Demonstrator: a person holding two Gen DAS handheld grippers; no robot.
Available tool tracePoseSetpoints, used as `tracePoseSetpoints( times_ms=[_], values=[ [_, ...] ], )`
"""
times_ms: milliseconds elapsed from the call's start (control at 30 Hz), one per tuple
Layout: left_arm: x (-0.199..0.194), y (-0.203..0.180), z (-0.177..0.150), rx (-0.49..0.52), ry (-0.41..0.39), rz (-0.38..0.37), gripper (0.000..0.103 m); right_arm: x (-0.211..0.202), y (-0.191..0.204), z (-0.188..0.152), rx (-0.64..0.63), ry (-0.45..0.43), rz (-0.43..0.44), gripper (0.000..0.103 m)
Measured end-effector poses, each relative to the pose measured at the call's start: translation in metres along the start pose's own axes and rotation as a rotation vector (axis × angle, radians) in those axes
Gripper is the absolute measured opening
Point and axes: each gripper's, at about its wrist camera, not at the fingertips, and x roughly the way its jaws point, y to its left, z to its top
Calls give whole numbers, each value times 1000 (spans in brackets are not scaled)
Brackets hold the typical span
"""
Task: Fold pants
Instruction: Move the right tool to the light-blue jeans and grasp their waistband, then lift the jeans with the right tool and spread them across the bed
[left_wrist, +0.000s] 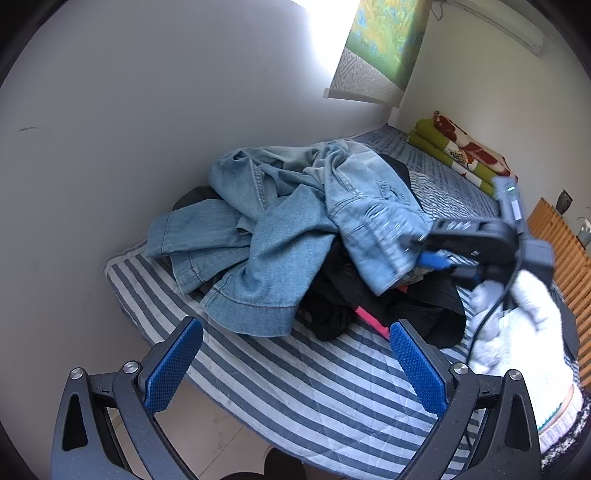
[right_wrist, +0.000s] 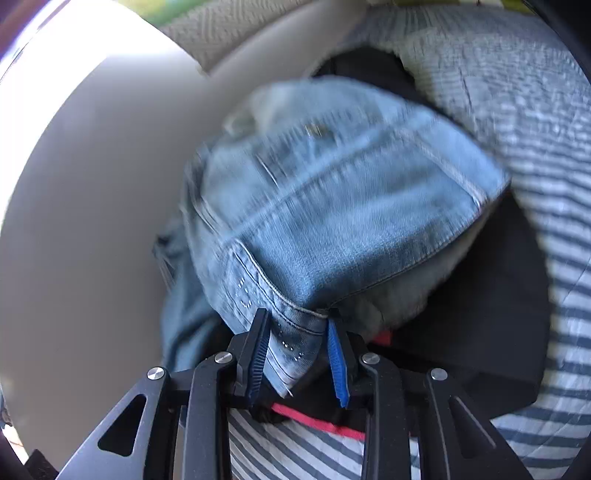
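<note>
the jeans (left_wrist: 280, 221) lie in a crumpled heap on the bed (left_wrist: 314, 387), light blue denim piled over a dark bundle of black clothes (left_wrist: 388, 306) with a pink strip (left_wrist: 369, 319) poking out underneath. the heap sits close to the pale wall (left_wrist: 129, 129), on a quilt of blue-grey and white stripes.

the right gripper (right_wrist: 299, 350) has a corner of the jeans (right_wrist: 332, 206) — its fingers (right_wrist: 338, 363) are drawn in narrow, blue pads pressed on either side of a stitched denim edge near a seam with small pale dots. the fabric rises up and away from the grip, a little blurred. in the left wrist view the same right gripper (left_wrist: 439, 258) shows at the right side of the heap, carried by a hand (left_wrist: 524, 332) in a white knit glove, a black cable running past it.

the left gripper (left_wrist: 295, 354) hangs above the near edge of the bed, its fingers (left_wrist: 173, 365) spread wide with nothing between them — only striped quilt shows in the gap. it is apart from the jeans, short of the nearest denim hem.

farther along the bed, well away from the pile, a folded blanket (left_wrist: 461, 147) in green with red flowers lies by the far wall. a patterned blind (left_wrist: 380, 48) hangs above, and a wooden slatted piece (left_wrist: 561, 240) stands at the right edge.
</note>
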Motion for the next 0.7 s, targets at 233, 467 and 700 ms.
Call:
tracePoseSetpoints(
  times_ms=[233, 467, 700],
  values=[
    [8, 0, 1, -7, 11, -13, 102, 14, 8, 16, -21, 14, -55, 34],
    [7, 2, 5, -10, 3, 9, 102, -20, 38, 18, -218, -103, -184, 13],
    [-7, -8, 9, 3, -17, 12, 102, -125, 36, 47, -290, -322, -276, 12]
  ],
)
